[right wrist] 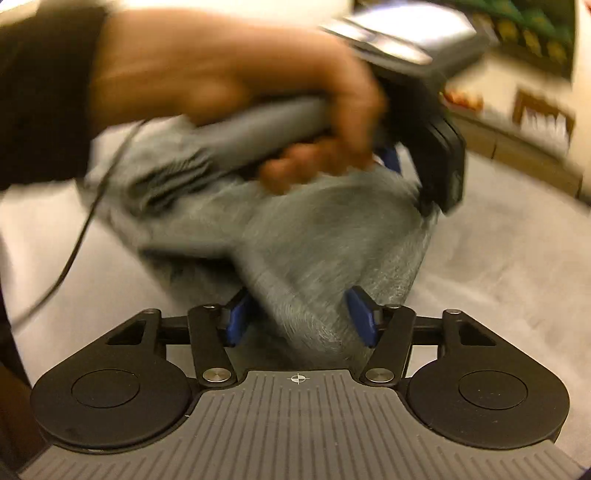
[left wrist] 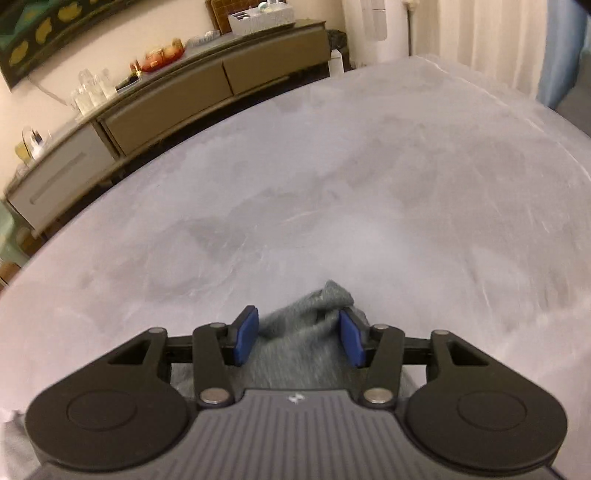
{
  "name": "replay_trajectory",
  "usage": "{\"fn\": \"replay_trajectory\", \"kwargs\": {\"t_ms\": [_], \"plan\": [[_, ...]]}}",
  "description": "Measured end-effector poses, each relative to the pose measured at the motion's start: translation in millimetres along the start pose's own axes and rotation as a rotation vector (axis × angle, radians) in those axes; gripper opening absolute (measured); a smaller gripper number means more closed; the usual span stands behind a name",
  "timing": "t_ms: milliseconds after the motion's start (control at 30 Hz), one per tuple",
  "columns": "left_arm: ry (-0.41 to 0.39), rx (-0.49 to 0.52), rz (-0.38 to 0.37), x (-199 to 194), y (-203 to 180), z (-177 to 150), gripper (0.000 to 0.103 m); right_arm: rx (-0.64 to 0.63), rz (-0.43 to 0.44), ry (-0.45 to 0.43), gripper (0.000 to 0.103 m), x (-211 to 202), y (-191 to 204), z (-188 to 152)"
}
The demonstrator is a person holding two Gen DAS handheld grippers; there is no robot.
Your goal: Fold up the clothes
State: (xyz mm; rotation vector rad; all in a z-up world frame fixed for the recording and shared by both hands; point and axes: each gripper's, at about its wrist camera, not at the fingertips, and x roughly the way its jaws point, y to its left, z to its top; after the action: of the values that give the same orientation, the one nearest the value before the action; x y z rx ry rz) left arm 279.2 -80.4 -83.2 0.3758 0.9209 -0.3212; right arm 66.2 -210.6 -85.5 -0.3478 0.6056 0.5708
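Observation:
A grey knit garment (left wrist: 299, 339) lies bunched on the pale grey table (left wrist: 332, 184). My left gripper (left wrist: 301, 338) is open, its blue pads on either side of a raised fold of the cloth. In the right wrist view the same garment (right wrist: 314, 251) is blurred by motion and stretches between the two tools. My right gripper (right wrist: 301, 314) is open with cloth lying between its blue pads. Ahead of it the person's hand (right wrist: 229, 85) holds the other gripper tool (right wrist: 439, 166) down on the garment.
A long sideboard (left wrist: 166, 96) with glasses, a fruit bowl and a basket stands beyond the table's far edge. White curtains (left wrist: 487, 29) hang at the back right. A black cable (right wrist: 74, 240) trails over the table at left.

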Motion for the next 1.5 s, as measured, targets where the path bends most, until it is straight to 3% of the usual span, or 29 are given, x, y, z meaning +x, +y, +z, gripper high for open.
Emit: {"fn": "replay_trajectory", "kwargs": {"t_ms": [167,267,333,433,567,633,733,900,967,1033,1100,1133,1167,1200,1267,1367,1400,1433,1467,1500], "plan": [[-0.097,-0.108,-0.11,-31.6,24.0,-5.8,0.042,-0.142,-0.054,-0.012,0.068,-9.7,22.8,-0.6],[-0.208,-0.212,-0.165,-75.8,63.8,-36.1,0.049,-0.161,0.005,-0.075,0.073,-36.1,30.0,3.5],[-0.224,-0.252,-0.124,-96.5,83.5,-63.2,0.051,-0.135,0.041,-0.12,0.071,-52.1,27.4,7.9],[-0.16,-0.281,0.01,-108.0,96.9,-108.9,0.051,0.003,0.003,-0.157,0.06,-54.9,6.6,18.7],[-0.06,-0.315,-0.018,-88.3,88.8,-141.0,0.048,0.084,-0.043,-0.059,0.036,-24.5,-4.7,17.0],[-0.052,-0.303,-0.005,-71.3,84.2,-135.0,0.039,0.106,-0.066,-0.018,0.035,-10.0,-6.7,15.1],[-0.083,-0.321,0.016,-57.2,86.4,-111.4,0.031,-0.005,-0.113,-0.018,0.037,2.2,18.2,9.6],[-0.079,-0.26,0.152,-51.1,83.2,-112.3,0.034,-0.02,-0.112,-0.042,0.04,4.9,21.7,8.2],[-0.07,-0.255,0.19,-67.6,86.1,-124.7,0.037,-0.006,-0.102,-0.045,0.048,-0.3,17.1,6.8],[-0.096,-0.266,0.164,-94.9,92.3,-142.7,0.045,0.076,-0.104,-0.081,0.057,-14.3,3.0,8.2],[-0.135,-0.268,0.165,-123.1,100.5,-163.6,0.047,0.221,-0.113,-0.143,0.074,-30.6,-22.3,10.1],[-0.146,-0.267,0.214,-133.9,105.3,-172.2,0.049,0.298,-0.115,-0.148,0.082,-31.4,-35.5,9.3],[-0.15,-0.277,0.279,-139.8,113.9,-180.1,0.051,0.376,-0.097,-0.129,0.082,-27.5,-48.8,7.3],[-0.153,-0.289,0.345,-144.9,123.2,-187.8,0.051,0.452,-0.073,-0.106,0.082,-22.1,-61.0,5.6],[-0.15,-0.372,0.358,-150.7,148.9,-201.8,0.05,0.566,-0.004,-0.053,0.079,-7.4,-74.1,0.3],[-0.059,-0.487,0.199,-134.6,166.2,-223.8,0.044,0.626,0.073,-0.016,0.069,5.0,-73.9,-7.3],[-0.057,-0.495,0.197,-126.9,161.6,-228.4,0.041,0.63,0.089,-0.011,0.065,8.8,-71.3,-7.7],[-0.064,-0.501,0.208,-120.1,156.0,-232.5,0.041,0.63,0.097,-0.01,0.054,12.1,-68.7,-7.7],[-0.067,-0.485,0.23,-119.2,146.3,-230.5,0.039,0.623,0.087,-0.016,0.051,14.6,-65.9,-7.1],[-0.055,-0.473,0.203,-120.9,140.1,-225.7,0.038,0.616,0.077,-0.022,0.048,17.1,-63.2,-6.4]]}}
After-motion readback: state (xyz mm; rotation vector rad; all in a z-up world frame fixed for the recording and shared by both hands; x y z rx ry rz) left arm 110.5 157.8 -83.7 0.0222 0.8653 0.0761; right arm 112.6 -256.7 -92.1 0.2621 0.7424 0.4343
